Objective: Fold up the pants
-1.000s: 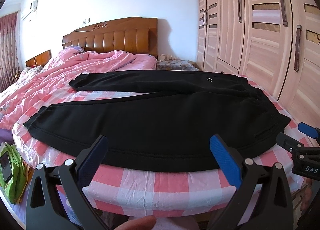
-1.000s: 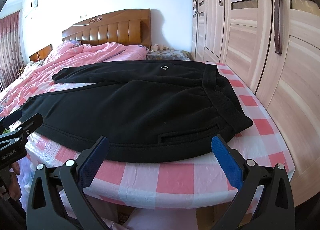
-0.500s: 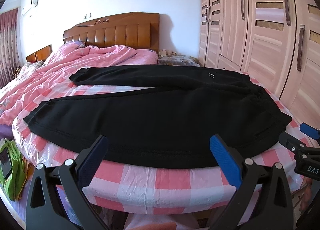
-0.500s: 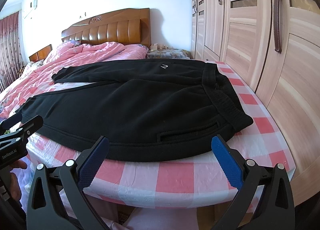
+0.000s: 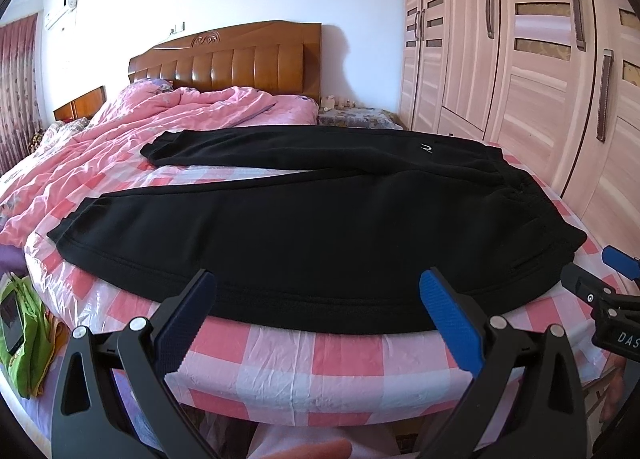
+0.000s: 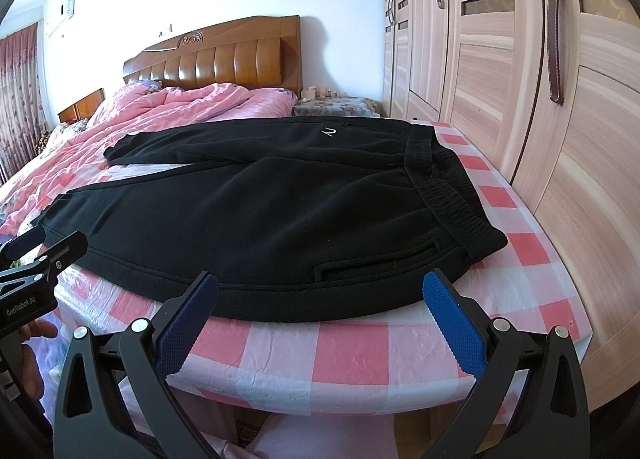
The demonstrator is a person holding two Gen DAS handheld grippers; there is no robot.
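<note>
Black sweatpants (image 5: pixel 320 227) spread flat across the foot of the bed (image 5: pixel 320 363), on its pink-and-white checked cover. Waistband (image 6: pixel 448 187) toward the wardrobe side of the bed, both legs running away from it toward the bed's far side, slightly splayed with a strip of checked cover between them. Small white logo (image 6: pixel 329 132) on the leg nearer the headboard; slit pocket (image 6: pixel 380 261) on the leg nearer the foot edge. Unfolded as yet.

Left tool (image 5: pixel 316 319) held just off the foot edge of the bed, level with the near leg's hem seam, blue pads wide apart, gripping nothing. Right tool (image 6: pixel 320 319) likewise just off the foot edge, below the pocket, pads wide apart and bare of cloth. Neither touching the sweatpants.

Beyond the sweatpants, toward the head of the bed: a rumpled pink quilt (image 5: pixel 132 139) and a brown wooden headboard (image 5: pixel 228 63). Beside the bed on the waistband side, a pale wooden wardrobe (image 6: pixel 520 79) with dark handles. Off the opposite corner of the bed, low down, a green bag (image 5: pixel 22 335).
</note>
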